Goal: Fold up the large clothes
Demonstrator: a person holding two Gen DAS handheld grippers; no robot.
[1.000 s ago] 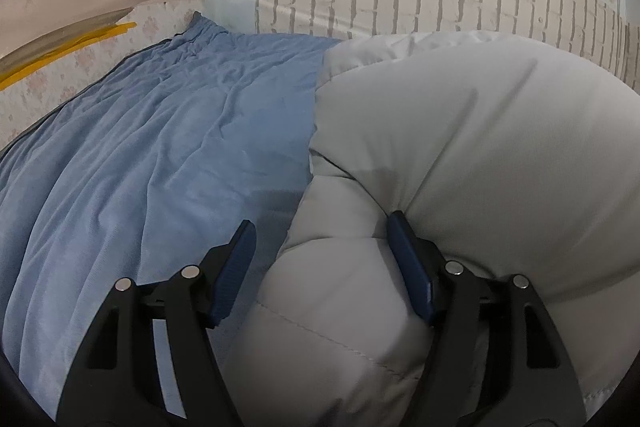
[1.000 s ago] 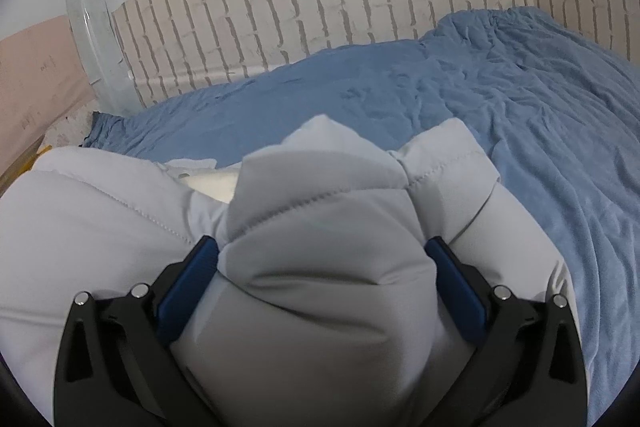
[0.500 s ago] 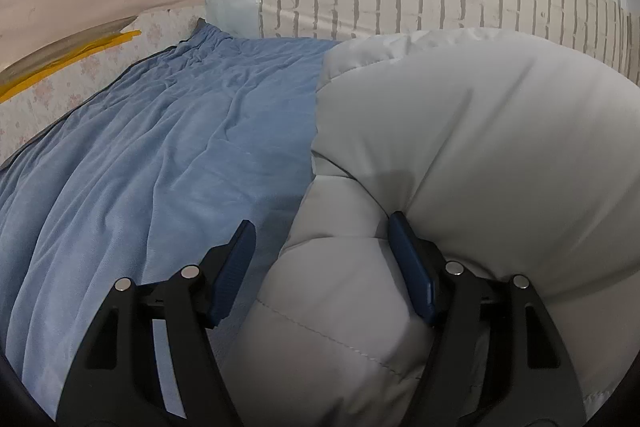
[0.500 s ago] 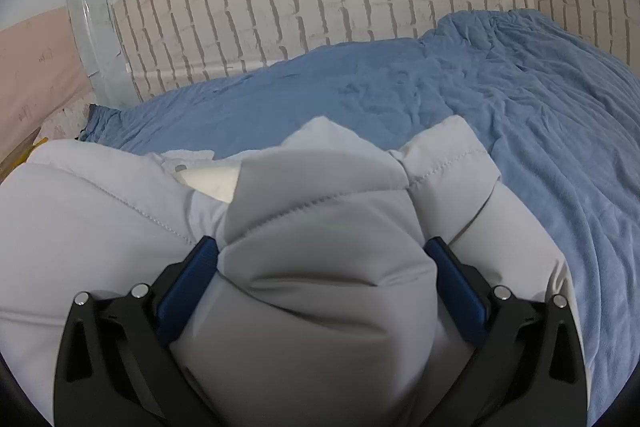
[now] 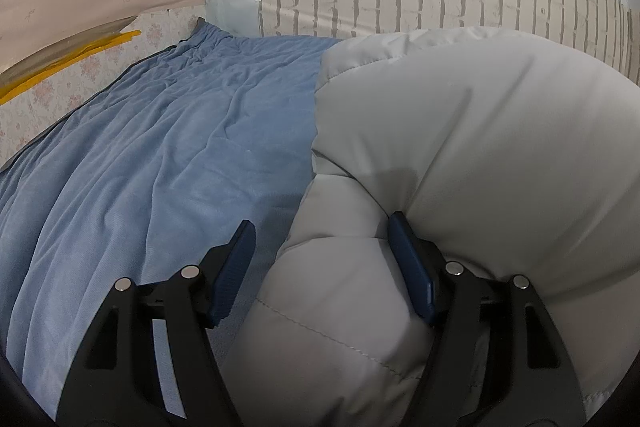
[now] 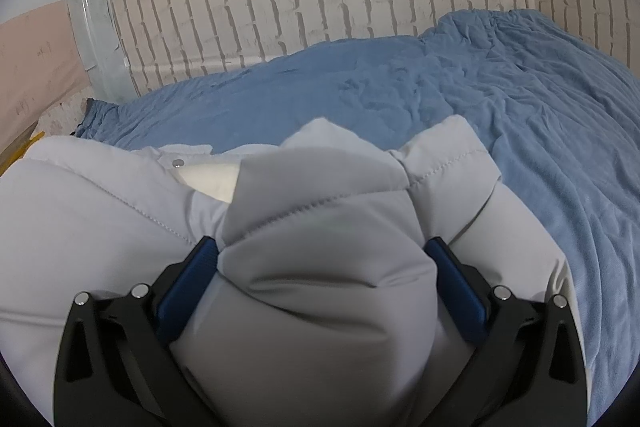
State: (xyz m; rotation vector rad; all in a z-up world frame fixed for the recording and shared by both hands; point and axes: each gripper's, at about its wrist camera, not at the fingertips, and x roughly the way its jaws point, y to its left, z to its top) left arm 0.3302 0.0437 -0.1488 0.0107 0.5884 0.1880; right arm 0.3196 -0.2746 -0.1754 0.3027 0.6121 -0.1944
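Right gripper (image 6: 324, 263) pinching puffy grey jacket (image 6: 320, 287) bulk for fold; left gripper (image 5: 320, 259) fingers gaping, straddling jacket edge, prepping grab.

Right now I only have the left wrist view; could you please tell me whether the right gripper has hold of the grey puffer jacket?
Observer: Yes, the right gripper is shut on a bunched fold of the grey puffer jacket, with both pads pressing it.
Operator: Thank you. Is any of the inside showing?
Observer: Yes, cream lining shows left of that fold, with a metal snap beside it.
Operator: What lies on the jacket's right?
Observer: The blue bedspread stretches on past the jacket's right edge.
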